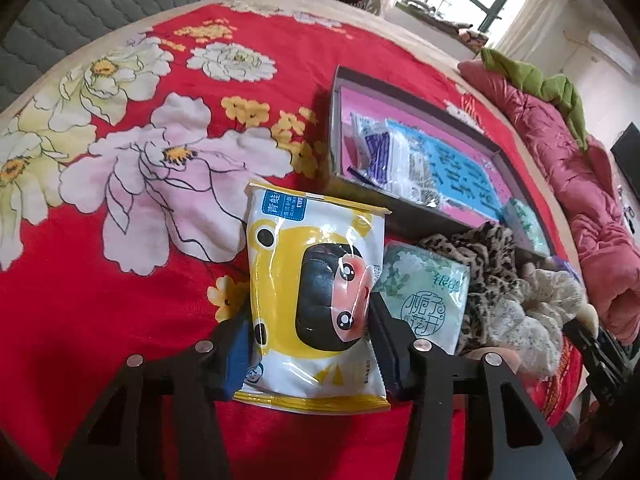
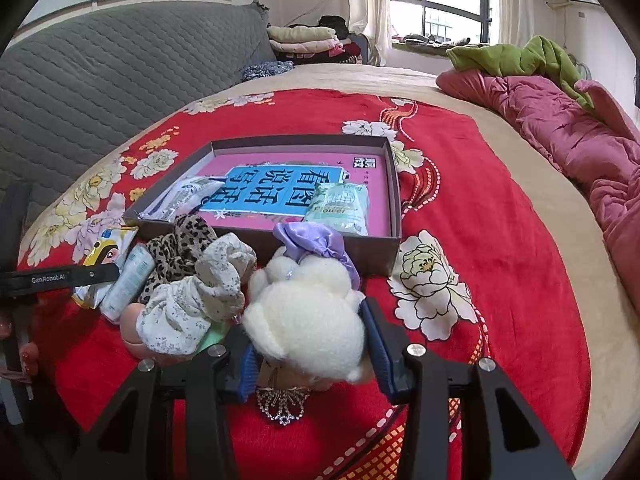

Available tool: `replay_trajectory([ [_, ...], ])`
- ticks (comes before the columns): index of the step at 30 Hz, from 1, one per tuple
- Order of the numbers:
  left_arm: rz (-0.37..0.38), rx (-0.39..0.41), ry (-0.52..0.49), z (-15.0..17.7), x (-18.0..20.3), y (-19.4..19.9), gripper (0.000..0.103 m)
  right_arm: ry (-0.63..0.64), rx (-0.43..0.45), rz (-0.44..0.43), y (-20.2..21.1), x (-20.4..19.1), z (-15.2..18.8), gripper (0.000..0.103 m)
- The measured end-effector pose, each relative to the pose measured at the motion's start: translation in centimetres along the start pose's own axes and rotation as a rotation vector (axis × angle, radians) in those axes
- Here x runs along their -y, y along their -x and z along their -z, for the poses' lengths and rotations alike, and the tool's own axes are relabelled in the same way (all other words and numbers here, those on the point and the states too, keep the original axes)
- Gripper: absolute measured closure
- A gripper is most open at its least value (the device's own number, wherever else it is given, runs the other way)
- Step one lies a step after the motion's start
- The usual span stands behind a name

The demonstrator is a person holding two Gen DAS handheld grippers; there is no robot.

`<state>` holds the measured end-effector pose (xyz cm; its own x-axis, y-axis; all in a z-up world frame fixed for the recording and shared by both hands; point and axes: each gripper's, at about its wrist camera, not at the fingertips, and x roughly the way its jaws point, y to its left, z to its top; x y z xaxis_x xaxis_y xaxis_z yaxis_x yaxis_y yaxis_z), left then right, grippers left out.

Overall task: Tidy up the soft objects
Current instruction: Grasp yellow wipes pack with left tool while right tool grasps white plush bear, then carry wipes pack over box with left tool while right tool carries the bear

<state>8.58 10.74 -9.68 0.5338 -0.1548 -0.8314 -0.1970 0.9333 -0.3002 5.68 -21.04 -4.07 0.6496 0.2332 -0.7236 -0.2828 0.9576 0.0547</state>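
1. The left hand-held gripper (image 1: 310, 334) is clamped on a yellow wet-wipes pack (image 1: 310, 292), one finger pressing each long side. Holding it across the narrow width keeps the slippery film from buckling, I judge. The pack sits low over the red bedspread (image 1: 100, 300) near the bed's near edge, just short of the box.

2. Right of it, a pale green tissue pack (image 1: 426, 300) lies on the bedspread, touching a leopard-print scrunchie (image 1: 486, 264) and a cream lace scrunchie (image 1: 532, 320). They are bunched together, which looks like a waiting pile beside the box.

3. The shallow box (image 2: 394, 240) lies open towards the middle of the bed. It already holds a clear plastic packet (image 2: 186, 196) at its left side and a green flower-print pack (image 2: 340, 210) towards its right, on a pink and blue printed bottom. I take it as the collecting place, so the task seems partly done.

4. The right hand-held gripper (image 2: 310, 344) has its fingers on either side of a fluffy white plush toy (image 2: 308, 312) with a lilac satin bow (image 2: 316, 242); the fleece bulges between them, so they appear closed on it. The toy is right in front of the box's near wall, by the near edge of the bed.

5. A rhinestone hair ornament (image 2: 282, 404) lies beneath that gripper.
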Motion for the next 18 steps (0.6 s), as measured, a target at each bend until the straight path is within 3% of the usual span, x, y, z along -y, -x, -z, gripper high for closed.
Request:
replay_trajectory([
  [7,0.054,0.046,0.031,0.4,-0.4,2.2,0.049,0.01,0.03,0.001,0.8,0.0,-0.1,0.058],
  [18,0.085,0.081,-0.002,0.7,1.4,4.6,0.049,0.01,0.097,0.008,2.4,0.0,-0.9,0.058],
])
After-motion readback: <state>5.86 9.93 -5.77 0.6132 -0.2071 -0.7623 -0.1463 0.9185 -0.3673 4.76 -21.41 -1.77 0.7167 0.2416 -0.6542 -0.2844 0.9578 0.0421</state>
